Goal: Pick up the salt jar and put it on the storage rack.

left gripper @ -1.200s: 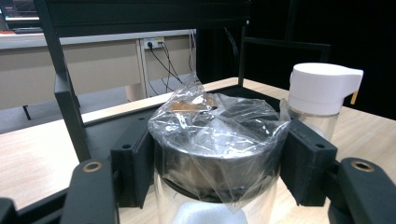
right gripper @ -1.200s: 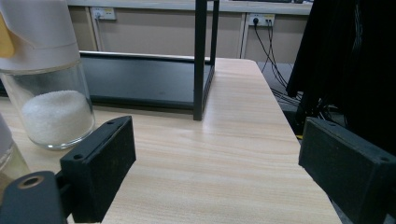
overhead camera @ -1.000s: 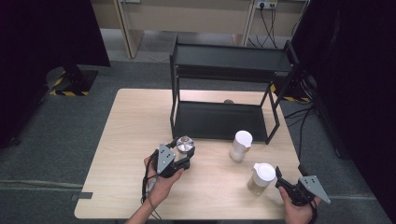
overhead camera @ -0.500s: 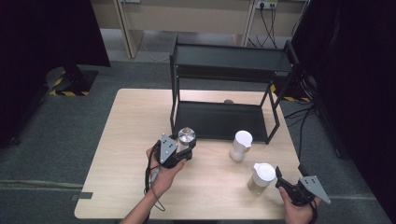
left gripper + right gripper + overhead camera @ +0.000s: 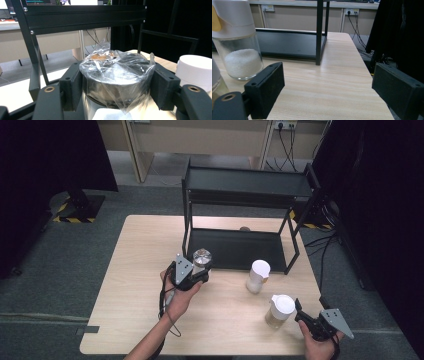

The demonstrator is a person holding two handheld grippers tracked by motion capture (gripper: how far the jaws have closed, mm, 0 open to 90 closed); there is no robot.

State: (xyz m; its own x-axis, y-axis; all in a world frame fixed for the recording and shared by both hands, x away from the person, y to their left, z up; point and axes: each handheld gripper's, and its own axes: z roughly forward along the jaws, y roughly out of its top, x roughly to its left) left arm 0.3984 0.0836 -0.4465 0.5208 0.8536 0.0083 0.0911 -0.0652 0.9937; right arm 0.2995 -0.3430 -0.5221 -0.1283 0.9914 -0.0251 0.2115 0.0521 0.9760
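My left gripper (image 5: pixel 196 272) is shut on a plastic-wrapped jar (image 5: pixel 201 258) with a dark metal lid, held just in front of the black two-tier rack (image 5: pixel 245 185). In the left gripper view the wrapped jar (image 5: pixel 115 75) sits between both pads (image 5: pixel 73 85), with the rack's lower shelf close ahead. A white-lidded glass jar of white grains (image 5: pixel 258 276) stands right of it. A second white-lidded jar (image 5: pixel 279 311) stands near the front right. My right gripper (image 5: pixel 303 319) is open beside that jar, nothing between its pads (image 5: pixel 269 87).
The rack's lower shelf (image 5: pixel 235 251) rests on the table and is bare apart from a small round object (image 5: pixel 244 228) behind it. The table's right edge (image 5: pixel 372 82) runs close to my right gripper. Cables (image 5: pixel 287 140) hang at the back wall.
My left gripper has carried the wrapped jar forward, away from the person and toward the rack's lower shelf. The right gripper has stayed put.
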